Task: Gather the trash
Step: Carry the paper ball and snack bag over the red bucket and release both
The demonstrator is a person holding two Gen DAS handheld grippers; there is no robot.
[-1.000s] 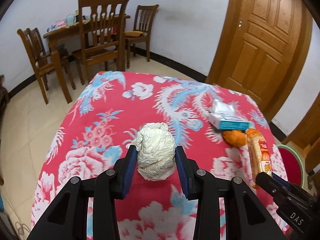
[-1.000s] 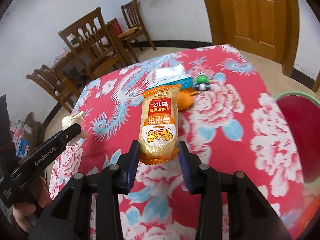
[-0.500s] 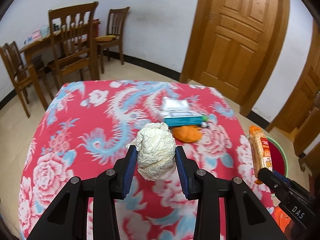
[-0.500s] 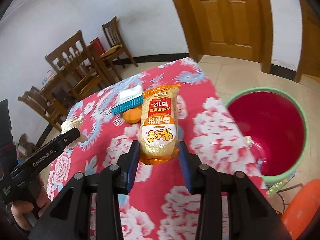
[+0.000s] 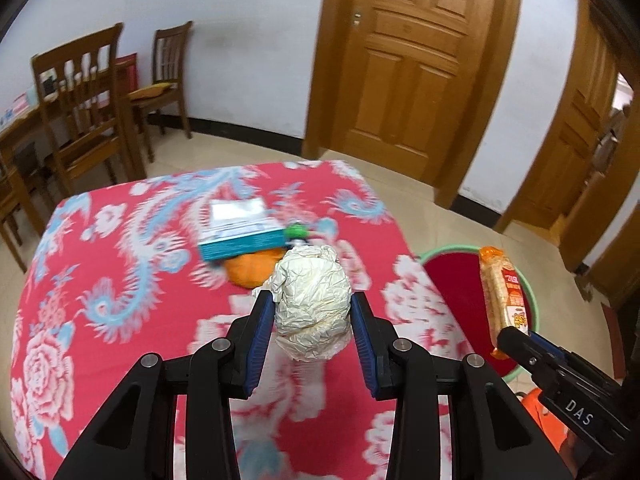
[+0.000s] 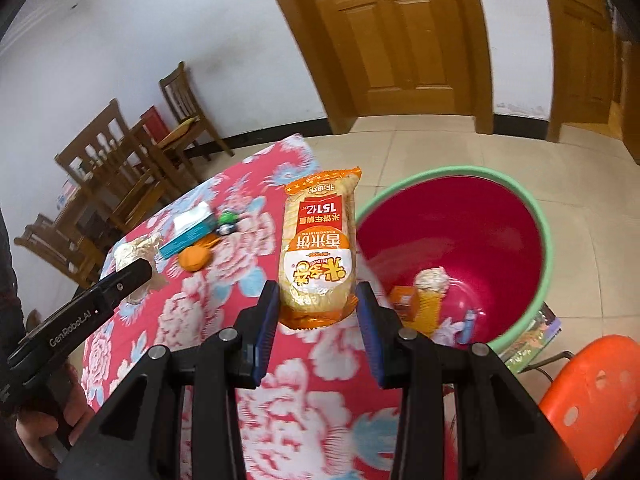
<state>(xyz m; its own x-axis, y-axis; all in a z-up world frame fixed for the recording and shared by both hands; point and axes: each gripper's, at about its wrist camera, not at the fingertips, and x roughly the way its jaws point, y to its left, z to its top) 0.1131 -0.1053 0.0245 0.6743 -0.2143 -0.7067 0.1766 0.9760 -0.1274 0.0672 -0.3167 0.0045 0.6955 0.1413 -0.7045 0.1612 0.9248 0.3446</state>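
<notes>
Crumpled cream paper ball point(image 5: 311, 312), clamped between the blue pads of the left gripper point(image 5: 312, 334), above the table point(image 5: 120, 280) with its red floral cloth. Orange-and-yellow rice-cracker packet point(image 6: 318, 248), gripped at its lower end by the right gripper point(image 6: 318, 316), beside the green-rimmed red bucket point(image 6: 546, 240). On the table, away from the bucket: teal tissue box point(image 5: 240, 234), orange peel point(image 5: 250, 268).

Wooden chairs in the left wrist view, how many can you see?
3: one nearest at the wooden table, one behind it by the wall, one cut off at the left edge. More may be hidden.
</notes>
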